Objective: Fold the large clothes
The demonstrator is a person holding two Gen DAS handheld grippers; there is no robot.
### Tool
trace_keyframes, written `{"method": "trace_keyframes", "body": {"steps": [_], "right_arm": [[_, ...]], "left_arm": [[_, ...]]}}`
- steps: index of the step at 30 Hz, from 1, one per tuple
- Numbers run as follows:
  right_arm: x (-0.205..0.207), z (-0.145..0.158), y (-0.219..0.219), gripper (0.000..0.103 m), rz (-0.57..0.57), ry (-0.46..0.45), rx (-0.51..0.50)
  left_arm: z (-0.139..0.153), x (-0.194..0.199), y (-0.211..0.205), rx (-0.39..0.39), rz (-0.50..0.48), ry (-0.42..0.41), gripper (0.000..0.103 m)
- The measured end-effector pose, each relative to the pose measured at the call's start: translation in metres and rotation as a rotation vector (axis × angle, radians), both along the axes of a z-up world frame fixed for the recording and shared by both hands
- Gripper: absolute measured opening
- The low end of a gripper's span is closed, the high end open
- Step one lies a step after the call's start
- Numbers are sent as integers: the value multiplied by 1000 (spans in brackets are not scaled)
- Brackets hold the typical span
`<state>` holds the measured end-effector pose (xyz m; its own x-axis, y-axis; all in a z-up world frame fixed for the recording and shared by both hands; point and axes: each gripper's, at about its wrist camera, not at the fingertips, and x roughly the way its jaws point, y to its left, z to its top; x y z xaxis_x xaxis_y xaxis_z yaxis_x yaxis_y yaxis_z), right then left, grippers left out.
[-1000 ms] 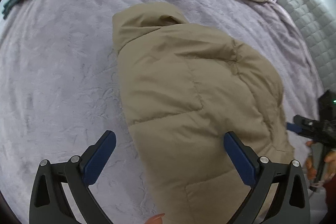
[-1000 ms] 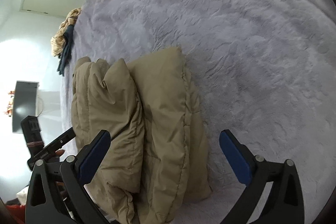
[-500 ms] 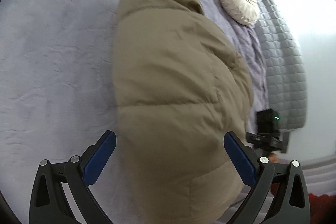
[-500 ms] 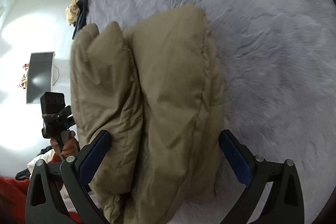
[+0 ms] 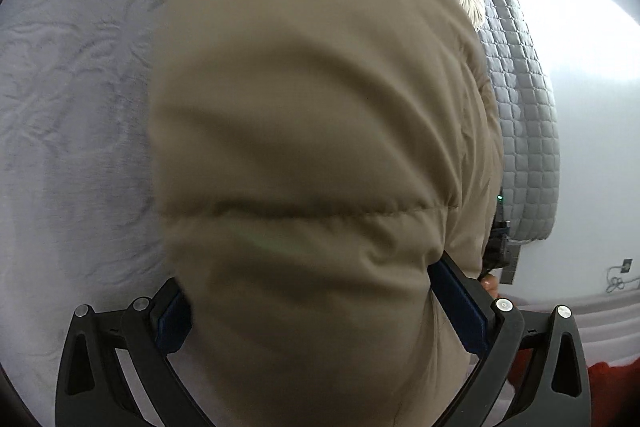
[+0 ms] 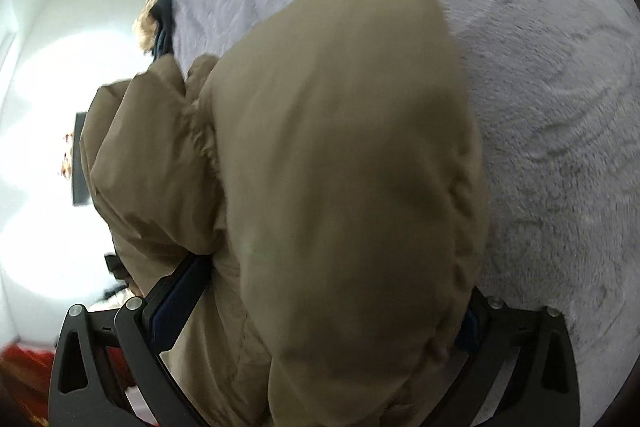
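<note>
The folded tan quilted puffer jacket lies on the lilac plush bedspread, bulging between both tools' fingers, probably so the two ends can be gripped together. The left gripper reaches from 6 o'clock, its blue pads spread wide either side of the padding, not visibly pinching. The right gripper does likewise from the opposite end, wide, with the fabric pushed deep between its fingers.

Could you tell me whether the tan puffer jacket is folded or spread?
Folded: the tan puffer jacket lies doubled in thick stacked layers on the bed.
</note>
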<state>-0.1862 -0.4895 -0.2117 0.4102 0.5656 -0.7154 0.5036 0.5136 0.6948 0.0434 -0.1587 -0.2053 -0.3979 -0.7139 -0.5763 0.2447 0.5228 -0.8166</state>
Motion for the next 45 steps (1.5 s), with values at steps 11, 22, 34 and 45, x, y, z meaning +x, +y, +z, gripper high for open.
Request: {"method": "trace_keyframes", "body": {"steps": [11, 22, 34, 45], "right_arm": [[-6, 27, 13, 51, -121, -82, 55], [67, 61, 75, 51, -60, -195, 54], [214, 8, 174, 51, 40, -206, 110], [239, -19, 196, 55, 3, -131, 58]], "left_arm": [[38, 1, -10, -91, 19, -60, 89], [94, 66, 40, -141, 59, -179, 89], [82, 175, 161, -18, 199, -261, 89], [11, 199, 195, 13, 291, -176, 92]]}}
